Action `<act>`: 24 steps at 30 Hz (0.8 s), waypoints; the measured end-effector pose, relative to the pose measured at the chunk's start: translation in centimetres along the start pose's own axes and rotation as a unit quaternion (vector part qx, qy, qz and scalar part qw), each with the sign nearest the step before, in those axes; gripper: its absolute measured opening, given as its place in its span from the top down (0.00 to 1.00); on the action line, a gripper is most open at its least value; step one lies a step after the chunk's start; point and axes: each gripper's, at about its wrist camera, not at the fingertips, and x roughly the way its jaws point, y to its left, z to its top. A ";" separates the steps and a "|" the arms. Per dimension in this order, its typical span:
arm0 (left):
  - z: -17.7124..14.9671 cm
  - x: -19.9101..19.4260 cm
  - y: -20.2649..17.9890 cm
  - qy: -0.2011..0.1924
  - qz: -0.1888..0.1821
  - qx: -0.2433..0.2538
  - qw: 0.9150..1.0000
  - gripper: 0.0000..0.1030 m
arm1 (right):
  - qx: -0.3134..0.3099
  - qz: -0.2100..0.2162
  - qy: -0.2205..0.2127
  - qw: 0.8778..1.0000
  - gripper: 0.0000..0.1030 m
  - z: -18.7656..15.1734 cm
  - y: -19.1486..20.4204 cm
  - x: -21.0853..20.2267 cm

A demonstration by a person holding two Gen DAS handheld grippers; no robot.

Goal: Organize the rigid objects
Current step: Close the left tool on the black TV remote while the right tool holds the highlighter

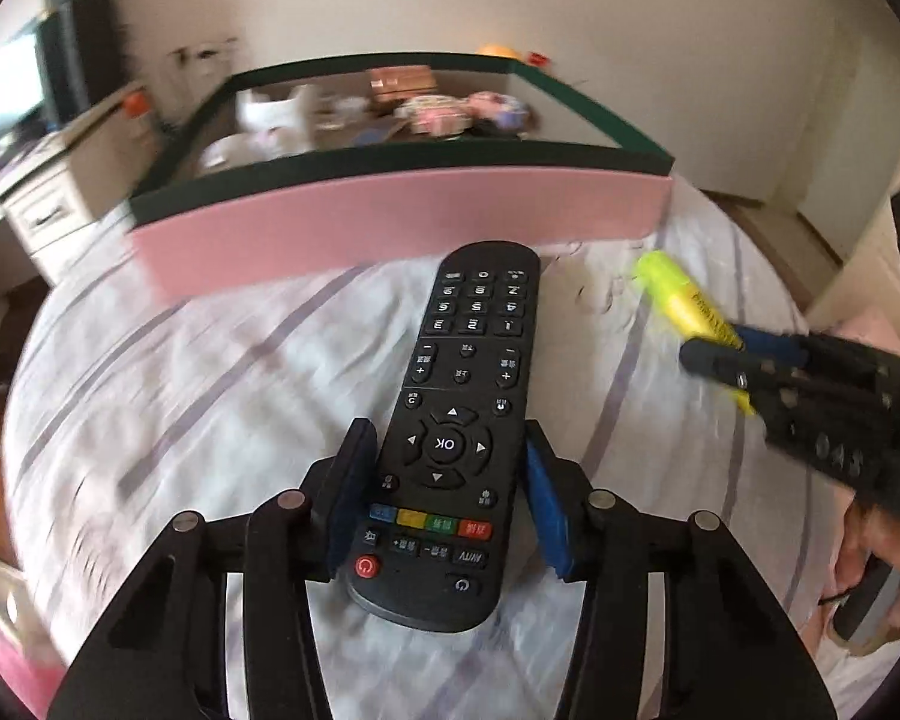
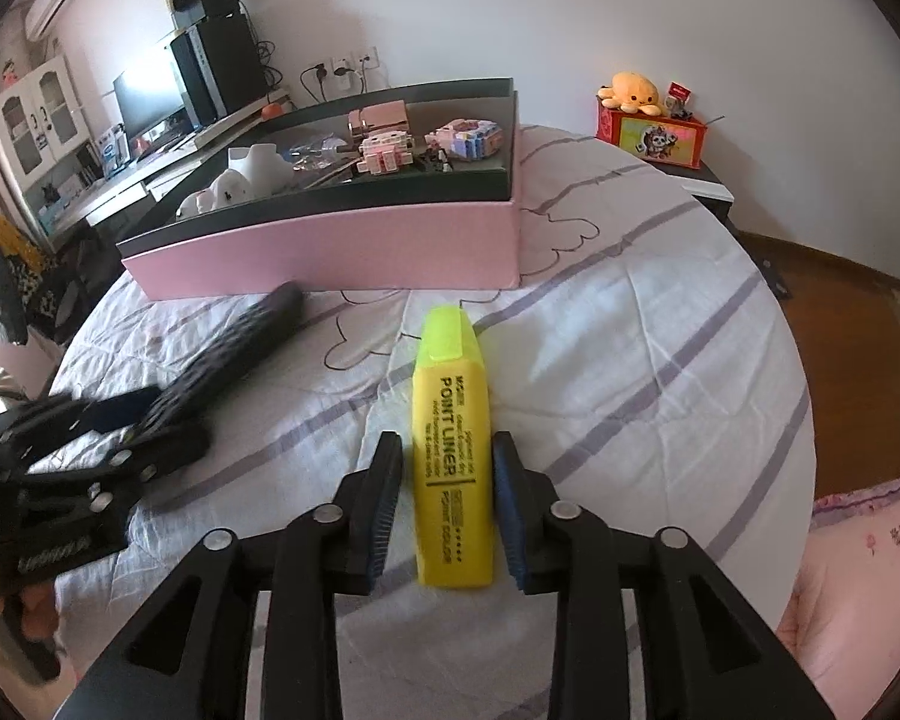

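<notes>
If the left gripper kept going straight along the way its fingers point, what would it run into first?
Probably the pink box. The left gripper holds the black remote, whose far end points at the box's near wall, a little short of it. Depth is hard to judge here.

Readable print on the remote and the marker

The black remote is showing "OK" on its centre key and upside-down digits at its far end; the yellow highlighter is bearing "POINT LINER" along its barrel, its smaller print staying illegible.
</notes>
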 end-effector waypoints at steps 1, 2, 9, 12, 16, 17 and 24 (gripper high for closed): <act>-0.4 -0.3 0.0 0.001 0.007 -0.006 1.000 0.51 | -0.005 -0.001 0.001 1.000 0.64 0.1 0.2 0.1; -0.8 -0.7 0.0 0.003 0.016 -0.013 1.000 0.51 | -0.011 -0.003 0.001 1.000 0.62 0.3 0.3 0.3; -0.7 0.0 -0.7 -0.008 0.014 0.017 1.000 0.27 | -0.055 -0.010 0.004 0.998 0.60 0.2 2.2 0.6; 0.0 0.7 -0.7 -0.013 0.010 0.026 1.000 0.24 | -0.057 -0.009 0.009 0.998 0.62 -0.1 2.5 0.3; 0.1 0.6 -0.2 -0.020 -0.005 0.029 0.999 0.34 | -0.046 -0.003 0.010 0.999 0.62 -0.7 2.1 -0.3; 0.2 0.6 0.0 -0.022 0.000 0.027 0.999 0.41 | -0.041 -0.002 0.006 0.999 0.62 -0.8 2.0 -0.3; 0.3 0.8 0.2 -0.021 -0.005 0.036 0.999 0.43 | -0.025 -0.019 -0.009 0.999 0.62 0.3 1.8 0.8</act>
